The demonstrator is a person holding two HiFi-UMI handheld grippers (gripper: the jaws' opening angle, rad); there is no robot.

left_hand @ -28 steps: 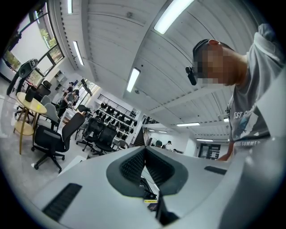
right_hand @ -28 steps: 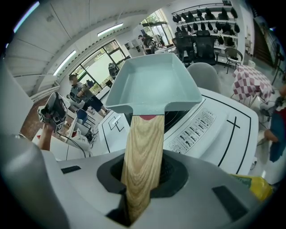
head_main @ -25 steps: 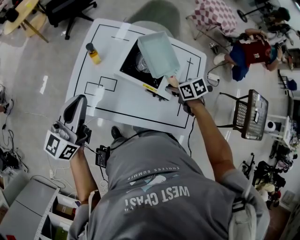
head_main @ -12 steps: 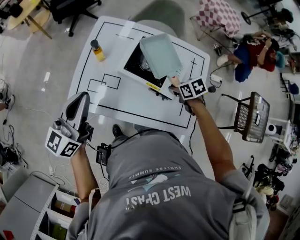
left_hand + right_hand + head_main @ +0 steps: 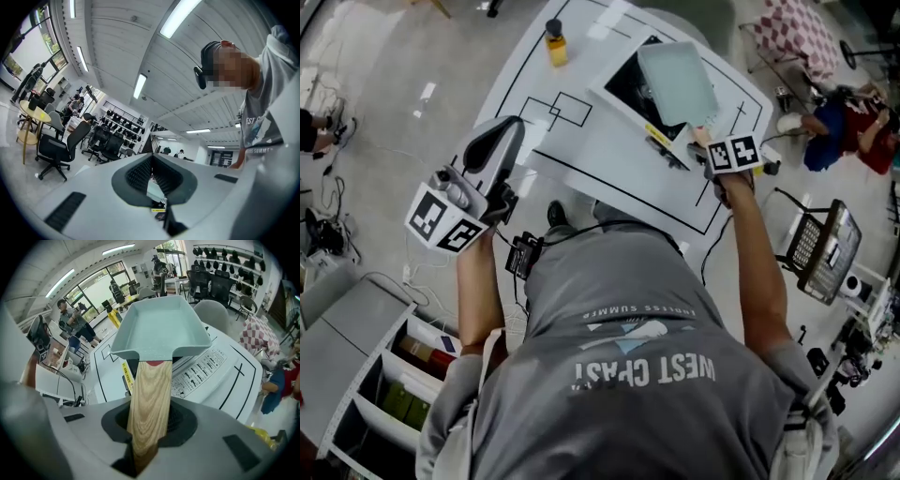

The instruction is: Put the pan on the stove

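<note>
The right tool (image 5: 703, 141) is clenched on the wooden handle (image 5: 149, 399) of the pan (image 5: 677, 82), with its two pads pressed against the handle's sides a little behind the point where the wood meets the pale blue-green body. In the head view the pan sits in the upper right of the frame, its square body lying over the right part of the stove (image 5: 628, 91), so that only the left part of the black glass shows beside it. The right gripper view looks along the handle to the pan's near wall and rim, with the stove's white control panel (image 5: 199, 369) showing just below and to the right of it. Whether the pan's base touches the glass cannot be told from either view. The stove lies on a white bench (image 5: 609, 159) marked with black lines and boxes, and a yellow bottle (image 5: 555, 42) with a dark cap stands upright near the bench's upper left edge, well apart from the stove. The left tool (image 5: 508, 136) is at the left of the frame, off the bench and over the floor just beside the bench's lower left edge. In its own view its jaws meet at the tips, with nothing gripped between them.
</note>
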